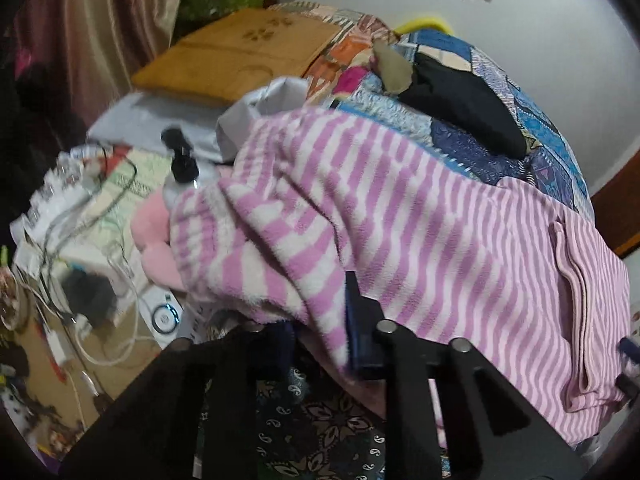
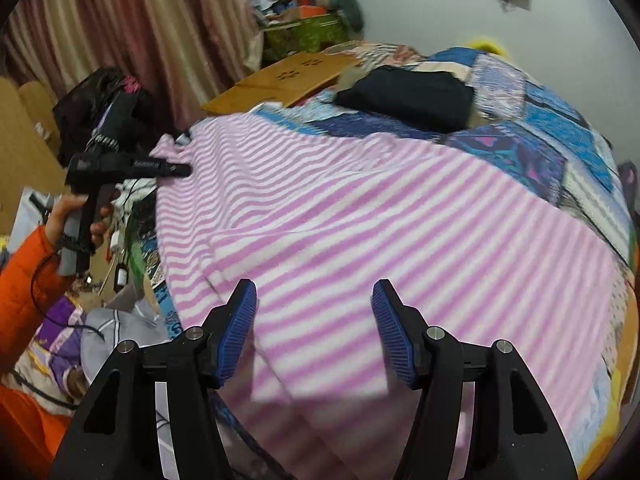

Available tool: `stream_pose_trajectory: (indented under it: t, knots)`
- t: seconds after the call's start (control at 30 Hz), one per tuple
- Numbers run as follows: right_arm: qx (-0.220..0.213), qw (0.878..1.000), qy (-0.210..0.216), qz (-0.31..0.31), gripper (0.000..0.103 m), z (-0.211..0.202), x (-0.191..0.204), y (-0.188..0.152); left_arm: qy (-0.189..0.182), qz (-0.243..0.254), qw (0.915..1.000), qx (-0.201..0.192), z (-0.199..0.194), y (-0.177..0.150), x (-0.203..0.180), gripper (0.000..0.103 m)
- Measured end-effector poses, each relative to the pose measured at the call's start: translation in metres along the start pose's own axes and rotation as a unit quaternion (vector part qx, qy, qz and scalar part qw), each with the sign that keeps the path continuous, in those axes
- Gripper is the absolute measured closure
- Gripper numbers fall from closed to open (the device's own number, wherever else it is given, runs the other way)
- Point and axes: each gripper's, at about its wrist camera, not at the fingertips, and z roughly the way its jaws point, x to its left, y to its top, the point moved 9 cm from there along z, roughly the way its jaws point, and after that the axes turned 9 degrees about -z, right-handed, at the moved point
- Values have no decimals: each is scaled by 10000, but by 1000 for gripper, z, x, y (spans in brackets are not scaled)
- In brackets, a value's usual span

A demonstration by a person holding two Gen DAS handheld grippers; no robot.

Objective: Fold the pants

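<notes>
Left gripper [image 1: 320,344] is clamped on a bunched edge of the pants [image 1: 400,216], pink-and-white striped fleece; in its own view the cloth spills over and between the blue pads [image 1: 360,336], one of which is buried under the fabric. Seen from the right wrist, that same gripper [image 2: 182,169] bites the far left corner of the pants [image 2: 360,220], held by a hand [image 2: 76,216] coming out of an orange sleeve [image 2: 28,280]. Right gripper [image 2: 314,332] has its jaws well apart, both blue pads bare, hovering over the near edge of the striped cloth with nothing pinched; whether the tips touch the fabric cannot be told. Most of the pants lie spread across a patchwork quilt [image 2: 560,140] on the bed, with the left portion lifted and rumpled. Beyond them on the quilt sits a folded black garment [image 2: 408,96], and further back a flat brown board [image 2: 280,76] with paw-shaped cutouts. Left of the bed is clutter: white cables [image 1: 100,344], a pink plush thing [image 1: 156,240] just beside the lifted cloth, a black bag [image 2: 100,100]. Striped curtains [image 2: 140,20] hang behind, next to a pale wall [image 2: 420,0].
</notes>
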Motion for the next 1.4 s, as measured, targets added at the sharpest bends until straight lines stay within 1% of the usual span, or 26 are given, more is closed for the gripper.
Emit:
stream_pose_trajectory:
  t: [0.07,0.17,0.2,0.3,0.4,0.47,0.57,0.67,0.8,0.87,0.9,0.97,1.0,1.03,1.07,1.13,1.2,1.27,1.33,1.4]
  knots:
    - [-50,9996,-179,189,46,-11,-17,-5,-1,112,9998,-157,-10,6,-7,85]
    - [-106,9969,-499,594,46,-31,-50,-17,-122,320,9984,-456,-34,21,-24,86]
    - [-114,9950,-665,735,46,-39,-63,-24,-185,405,9974,-560,-43,26,-31,86]
    - [-101,9888,-1021,1081,46,-55,-93,-43,-354,688,9932,-866,-71,41,-60,86]
    - [-36,9834,-1160,1396,46,-65,-112,-62,-548,1029,9865,-1147,-98,49,-95,86]
    - [86,9808,-1160,1562,46,-63,-116,-77,-695,1283,9803,-1329,-114,52,-124,86]
    - [220,9804,-1007,1681,46,-50,-116,-92,-961,1555,9722,-1462,-133,52,-163,86]
    - [69,9793,-783,1865,44,-42,-119,-99,-1219,1845,9632,-1529,-148,48,-202,86]
    - [-112,9783,-551,1996,43,-39,-124,-100,-1630,2365,9451,-1559,-168,31,-264,87]
    - [-171,9788,-535,1968,42,-40,-123,-100,-1891,2642,9336,-1513,-176,17,-298,87]
    - [-193,9789,-520,1965,42,-41,-122,-101,-1977,2735,9294,-1492,-180,12,-309,87]
    - [-210,9785,-487,1993,42,-44,-123,-101,-2165,2999,9182,-1419,-183,-6,-337,87]
    - [-223,9783,-497,1999,42,-47,-124,-102,-2263,3176,9110,-1345,-182,-19,-353,87]
    - [-240,9781,-527,1999,42,-50,-126,-103,-2328,3295,9062,-1270,-181,-29,-364,87]
    - [-265,9776,-604,2001,42,-55,-129,-105,-2421,3468,8991,-1126,-176,-45,-379,87]
    - [-369,9745,-777,2071,42,-72,-136,-111,-2510,3714,8895,-889,-167,-73,-399,87]
    - [-474,9700,-958,2184,42,-89,-144,-117,-2520,4003,8787,-642,-153,-104,-413,87]
    - [-543,9658,-1139,2265,42,-104,-150,-122,-2572,4264,8668,-265,-136,-140,-422,87]
    - [-623,9604,-1324,2371,42,-122,-157,-130,-2584,4428,8585,108,-120,-169,-425,87]
    - [-676,9564,-1412,2464,42,-133,-160,-136,-2493,4603,8511,401,-104,-195,-422,87]
